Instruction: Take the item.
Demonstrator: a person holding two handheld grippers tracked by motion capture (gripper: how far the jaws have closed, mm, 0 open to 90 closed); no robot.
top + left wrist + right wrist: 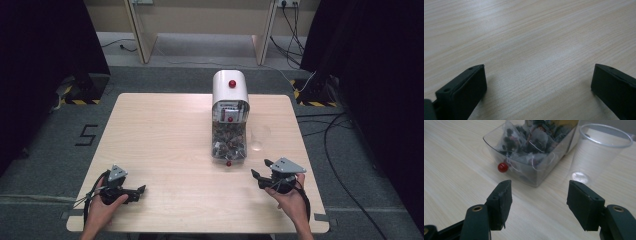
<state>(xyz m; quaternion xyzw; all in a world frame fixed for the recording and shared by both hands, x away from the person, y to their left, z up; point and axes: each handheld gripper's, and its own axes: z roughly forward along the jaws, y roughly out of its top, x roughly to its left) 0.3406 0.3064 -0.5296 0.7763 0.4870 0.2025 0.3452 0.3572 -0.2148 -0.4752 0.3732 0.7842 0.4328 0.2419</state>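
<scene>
A white dispenser (230, 87) with red knobs stands at the table's back middle; its clear drawer (228, 143) is pulled out and packed with tea bags (529, 138). A red knob (502, 167) marks the drawer's front. To the drawer's right stands an empty clear plastic cup (260, 137) (596, 152). My right gripper (261, 169) (539, 200) is open and empty, a little short of the drawer and cup, pointing at them. My left gripper (140, 190) (537, 82) rests open near the front left edge, over bare wood.
The light wooden table (165, 135) stands on a grey carpeted floor. Cables (335, 145) run along the floor at the right. Dark curtains hang at both sides.
</scene>
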